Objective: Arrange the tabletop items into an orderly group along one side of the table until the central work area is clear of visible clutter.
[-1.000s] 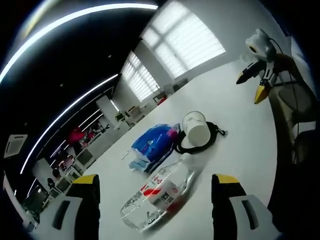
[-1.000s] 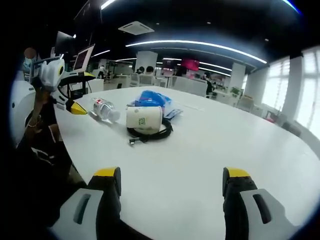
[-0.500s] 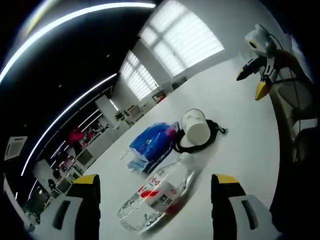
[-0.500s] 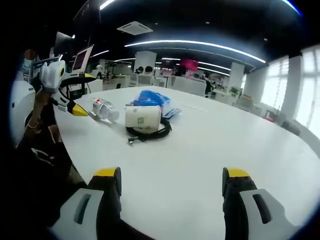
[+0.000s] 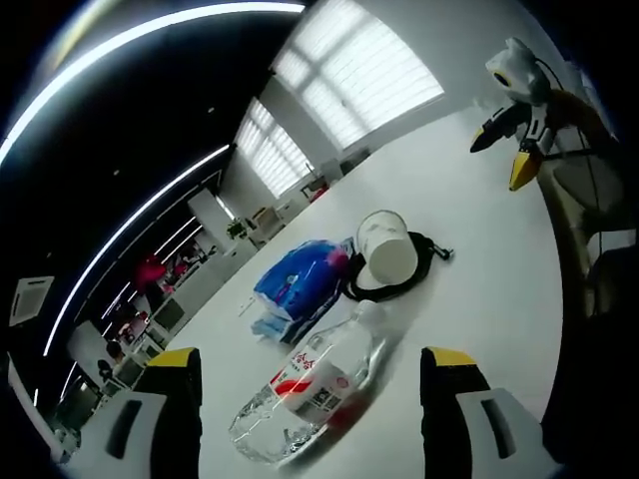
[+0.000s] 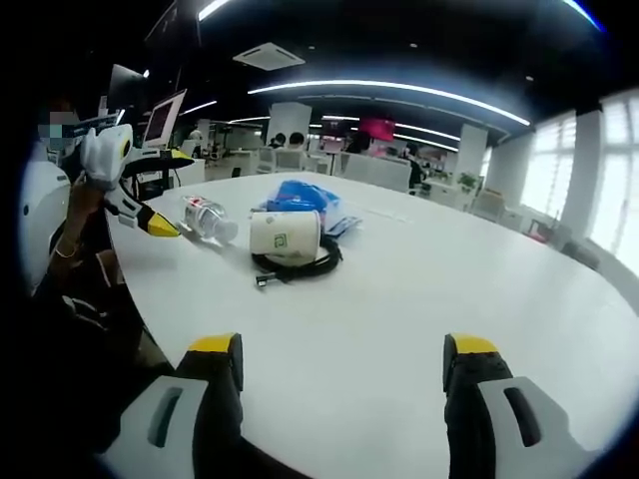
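Where cup (image 5: 389,255) overlaps, cable (image 5: 424,271) partly hidden | blue pack (image 5: 298,283) seemingly crumpled

Dark ceiling with light strips (image 6: 399,92), blinded windows (image 5: 349,75), perhaps desks beyond.

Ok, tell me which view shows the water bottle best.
The left gripper view: the water bottle lies close between the open jaws, its red label plain. In the right gripper view the bottle is small and far off, beside the left gripper.

You see a clear bottle (image 5: 310,384) with a red-and-white label, a blue bag (image 5: 297,283), a white cup (image 5: 387,251), black cable (image 5: 419,269), white surface (image 5: 479,279)
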Tool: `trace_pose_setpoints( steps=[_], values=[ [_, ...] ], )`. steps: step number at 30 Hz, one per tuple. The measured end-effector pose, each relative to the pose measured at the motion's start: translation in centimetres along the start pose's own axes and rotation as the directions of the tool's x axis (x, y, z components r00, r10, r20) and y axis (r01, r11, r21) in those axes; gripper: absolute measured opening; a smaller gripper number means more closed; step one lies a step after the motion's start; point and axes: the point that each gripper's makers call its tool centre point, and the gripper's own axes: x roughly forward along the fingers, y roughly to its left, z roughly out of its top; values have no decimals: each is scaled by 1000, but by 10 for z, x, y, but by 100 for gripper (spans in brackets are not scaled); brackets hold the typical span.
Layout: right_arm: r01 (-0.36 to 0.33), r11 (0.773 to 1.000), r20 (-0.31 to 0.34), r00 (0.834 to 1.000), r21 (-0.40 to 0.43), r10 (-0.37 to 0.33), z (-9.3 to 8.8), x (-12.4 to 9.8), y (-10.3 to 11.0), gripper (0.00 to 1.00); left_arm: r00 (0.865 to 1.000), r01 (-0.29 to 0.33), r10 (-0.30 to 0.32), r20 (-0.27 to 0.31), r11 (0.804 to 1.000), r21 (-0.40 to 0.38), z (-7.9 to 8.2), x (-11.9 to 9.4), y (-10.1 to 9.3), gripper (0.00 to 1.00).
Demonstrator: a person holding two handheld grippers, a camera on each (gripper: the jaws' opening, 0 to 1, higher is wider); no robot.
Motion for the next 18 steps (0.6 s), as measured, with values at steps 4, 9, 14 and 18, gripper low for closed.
trace_pose_setpoints(
  steps=[4, 9, 14, 18],
  values=[
    [1, 1000, 2, 1000, 2, -1, 0, -1, -1, 79, 1000, 3, -3, -1, 1000, 4, 0, 2, -2, 90],
    [4, 1000, 1, 1000, 4, -4, 0, -2, -2, 79, 1000, 10, -10, -6, 1000, 19, 1, 5, -5, 90],
    [4, 1000, -2, 1000, 3, -4, -1, -3, -2, 79, 1000, 19, -19, 3, 1000, 19, 5, 8, -7, 89],
    [5, 1000, 0, 1000, 5, -5, -1, -3, -3, 78, 1000, 17, -17, -1, 999, 30, 6, 10, -8, 89]
  ],
)
